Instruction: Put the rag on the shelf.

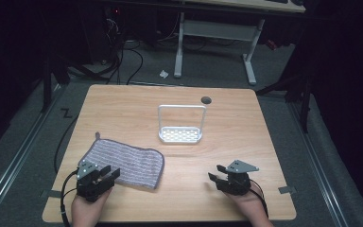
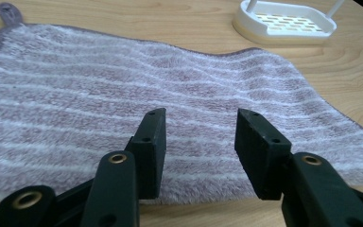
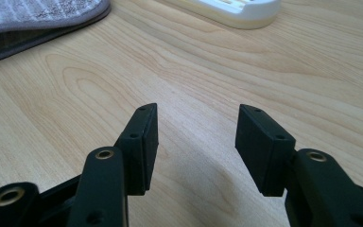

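A grey-purple striped towel lies flat on the left half of the wooden table. My left gripper rests at the towel's near left corner, open, its jaws low over the cloth with nothing between them. A white rack with a tall wire handle stands at the table's middle. My right gripper sits near the front right, open over bare wood. In the right gripper view the towel's folded edge and the rack's base lie farther off.
A round dark cable hole is set near the table's far edge. Beyond the table stand a white desk frame and loose cables on the dark floor. Metal rails run along both sides.
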Demonstrator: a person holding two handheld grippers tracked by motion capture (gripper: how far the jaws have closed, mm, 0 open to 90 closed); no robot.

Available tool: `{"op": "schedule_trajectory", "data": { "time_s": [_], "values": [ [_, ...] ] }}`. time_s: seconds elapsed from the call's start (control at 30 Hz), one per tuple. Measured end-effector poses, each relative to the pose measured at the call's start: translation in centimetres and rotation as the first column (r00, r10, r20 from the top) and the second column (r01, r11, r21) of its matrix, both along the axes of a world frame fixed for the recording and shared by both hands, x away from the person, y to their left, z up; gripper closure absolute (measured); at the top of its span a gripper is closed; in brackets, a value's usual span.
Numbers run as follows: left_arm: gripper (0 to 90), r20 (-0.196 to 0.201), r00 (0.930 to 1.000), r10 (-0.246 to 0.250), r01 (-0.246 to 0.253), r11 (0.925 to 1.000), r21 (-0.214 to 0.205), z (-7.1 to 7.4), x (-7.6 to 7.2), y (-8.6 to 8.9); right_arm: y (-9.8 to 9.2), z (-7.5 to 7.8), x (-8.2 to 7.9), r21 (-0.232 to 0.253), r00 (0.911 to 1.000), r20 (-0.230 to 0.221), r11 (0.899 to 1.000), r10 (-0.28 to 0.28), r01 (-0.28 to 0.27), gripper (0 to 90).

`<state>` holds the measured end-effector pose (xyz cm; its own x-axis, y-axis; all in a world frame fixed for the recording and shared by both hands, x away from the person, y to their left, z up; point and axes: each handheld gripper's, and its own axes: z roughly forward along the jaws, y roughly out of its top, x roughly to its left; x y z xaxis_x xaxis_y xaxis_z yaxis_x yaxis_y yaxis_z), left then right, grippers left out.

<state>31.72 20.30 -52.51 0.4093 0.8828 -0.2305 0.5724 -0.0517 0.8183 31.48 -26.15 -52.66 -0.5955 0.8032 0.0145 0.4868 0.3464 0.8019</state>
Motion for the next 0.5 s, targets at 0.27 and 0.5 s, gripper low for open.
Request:
{"op": "schedule_trajectory", "data": {
  "time_s": [0.27, 0.5],
  "values": [
    [53.6, 0.008, 0.9997, -0.022, 0.022, 0.9996, 0.018, 0.1, -0.2, 0.1, 0.1, -0.3, 0.0, -0.006, 0.9998, -0.010, 1.000, -0.017, 0.017, 50.2],
    [53.5, 0.009, 0.9998, -0.020, 0.020, 0.9996, 0.021, 0.1, -0.2, 0.5, 0.9, -0.7, 0.1, -0.034, 0.9998, -0.018, 0.999, -0.006, 0.006, 50.1]
  ]
}}
